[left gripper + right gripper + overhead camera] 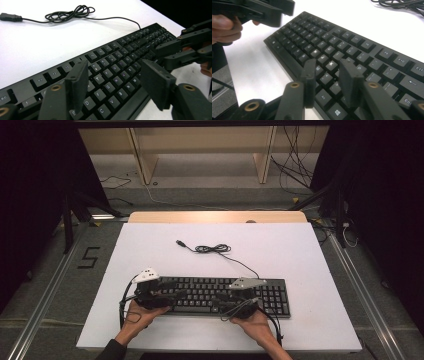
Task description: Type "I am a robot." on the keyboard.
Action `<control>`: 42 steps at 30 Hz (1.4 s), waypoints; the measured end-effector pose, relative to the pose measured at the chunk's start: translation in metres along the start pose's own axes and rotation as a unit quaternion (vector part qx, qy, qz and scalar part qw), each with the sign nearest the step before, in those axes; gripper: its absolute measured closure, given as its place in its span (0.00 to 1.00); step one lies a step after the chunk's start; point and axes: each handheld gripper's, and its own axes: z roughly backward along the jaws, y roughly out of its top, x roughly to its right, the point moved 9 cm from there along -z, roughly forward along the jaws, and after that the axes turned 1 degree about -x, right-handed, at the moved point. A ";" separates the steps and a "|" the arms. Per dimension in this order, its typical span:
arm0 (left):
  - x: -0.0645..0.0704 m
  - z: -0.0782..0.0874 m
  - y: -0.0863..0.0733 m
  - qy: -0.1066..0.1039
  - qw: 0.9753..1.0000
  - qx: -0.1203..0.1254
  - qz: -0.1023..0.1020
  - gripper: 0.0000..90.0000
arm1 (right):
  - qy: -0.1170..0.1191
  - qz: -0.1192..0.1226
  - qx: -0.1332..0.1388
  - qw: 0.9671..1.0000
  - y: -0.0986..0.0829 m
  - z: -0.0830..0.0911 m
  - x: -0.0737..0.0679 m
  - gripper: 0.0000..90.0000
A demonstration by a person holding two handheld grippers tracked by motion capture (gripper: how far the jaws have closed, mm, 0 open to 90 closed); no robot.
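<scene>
Both grippers are over the keyboard [225, 295] as we look down. Our left gripper [117, 82] hangs above the letter keys at the left half, jaws spread wide with nothing between them. Our right gripper [325, 80] hovers over the keys toward the right half, jaws parted too, a narrower gap, gripping nothing. We can't tell whether either tip is touching a key. We see the keyboard lying flat near the front edge of the white worktop [280, 245], its cable [215, 249] running back to a loose coil and a plug lying farther off.
</scene>
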 end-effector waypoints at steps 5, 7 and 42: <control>0.002 0.008 -0.003 -0.004 1.000 0.014 0.001 0.39 | 0.000 0.000 -0.002 1.000 0.000 -0.001 0.001 0.82; 0.004 0.011 -0.005 -0.005 1.000 0.017 -0.001 0.37 | 0.001 0.000 -0.003 1.000 -0.001 -0.002 0.001 0.85; 0.006 0.035 -0.025 0.005 0.999 0.031 0.000 0.28 | -0.018 0.004 -0.050 0.999 -0.014 -0.018 0.008 1.00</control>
